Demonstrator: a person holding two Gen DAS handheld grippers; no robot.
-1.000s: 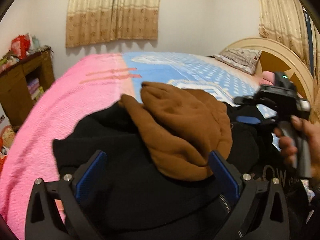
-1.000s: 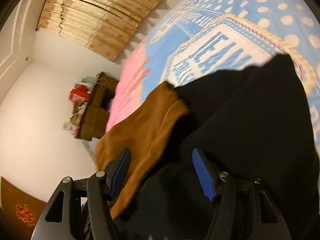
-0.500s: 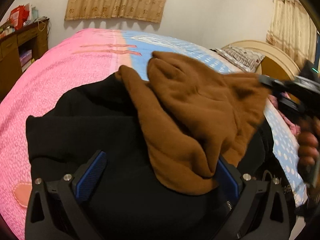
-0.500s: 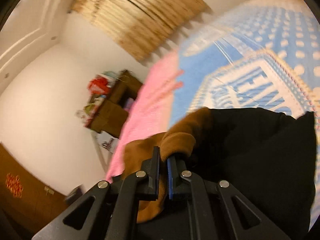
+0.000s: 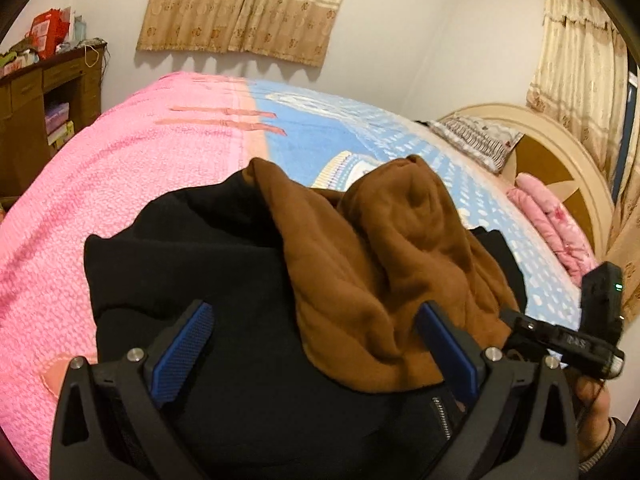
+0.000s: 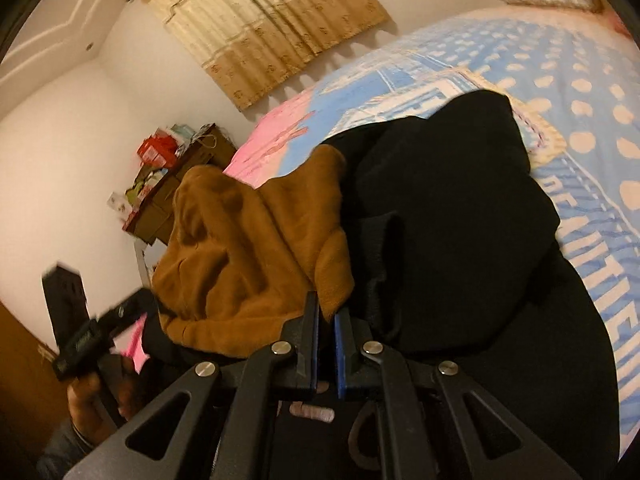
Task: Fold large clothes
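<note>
**Black jacket with brown lining lies bunched on bed as right gripper pinches the fleece**

A bed (image 5: 120, 184) covered in a pink and blue quilt fills the room beneath tan curtains (image 5: 244, 4), with a wooden dresser (image 5: 28, 120) along the wall. A black jacket (image 5: 192, 280) lies crumpled near the bed's edge, its brown fleece lining (image 5: 384, 272) heaped on top. The left gripper (image 5: 316, 340) hovers over the garment with jaws wide apart, holding nothing. The right gripper (image 6: 326, 320) has its jaws together, apparently clamped on an edge of the brown fleece, though the contact is partly hidden.
</note>
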